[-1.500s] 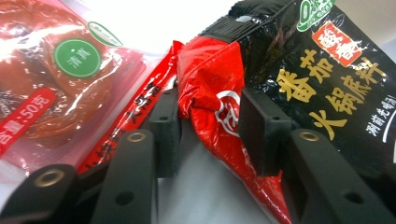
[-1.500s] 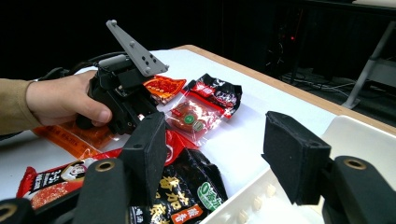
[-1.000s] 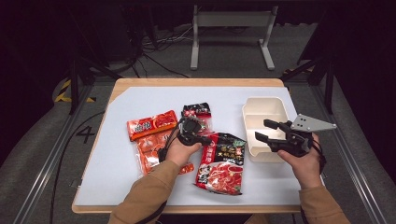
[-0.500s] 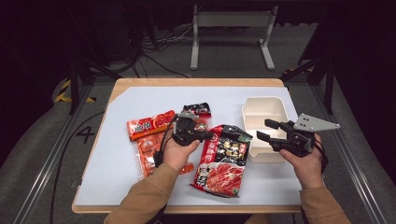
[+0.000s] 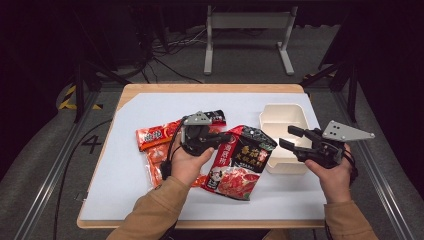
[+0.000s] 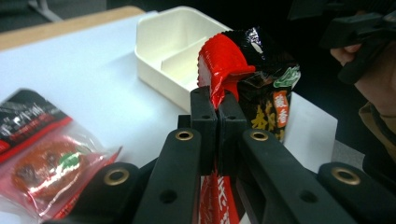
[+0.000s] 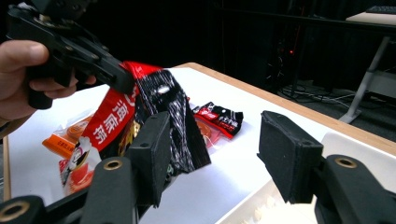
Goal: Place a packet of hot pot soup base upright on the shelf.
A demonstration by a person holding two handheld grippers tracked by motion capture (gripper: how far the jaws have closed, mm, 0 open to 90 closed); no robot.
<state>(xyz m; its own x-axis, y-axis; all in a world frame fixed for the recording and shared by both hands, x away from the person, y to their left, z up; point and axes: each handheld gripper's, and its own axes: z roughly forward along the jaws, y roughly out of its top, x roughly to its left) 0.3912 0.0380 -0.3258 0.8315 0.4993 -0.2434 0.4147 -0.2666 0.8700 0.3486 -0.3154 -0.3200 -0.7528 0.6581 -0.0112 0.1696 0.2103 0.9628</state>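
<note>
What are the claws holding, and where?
The left claw pinches the red-and-black bag by its red edge. The right claw is open, holding nothing.

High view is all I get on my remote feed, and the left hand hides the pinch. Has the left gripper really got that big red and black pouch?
Observer: Yes. In the left gripper view the left gripper has its jaws shut on the pouch's red edge.
Operator: Is the pouch flat on the table?
Observer: No. The right gripper view shows the gripped end lifted and the pouch hanging down from the jaws.
Operator: And the right gripper?
Observer: The right gripper is open, with nothing between its jaws.
Operator: Is the white box one open space inside?
Observer: No. The left gripper view shows a divider wall inside the white box.
</note>
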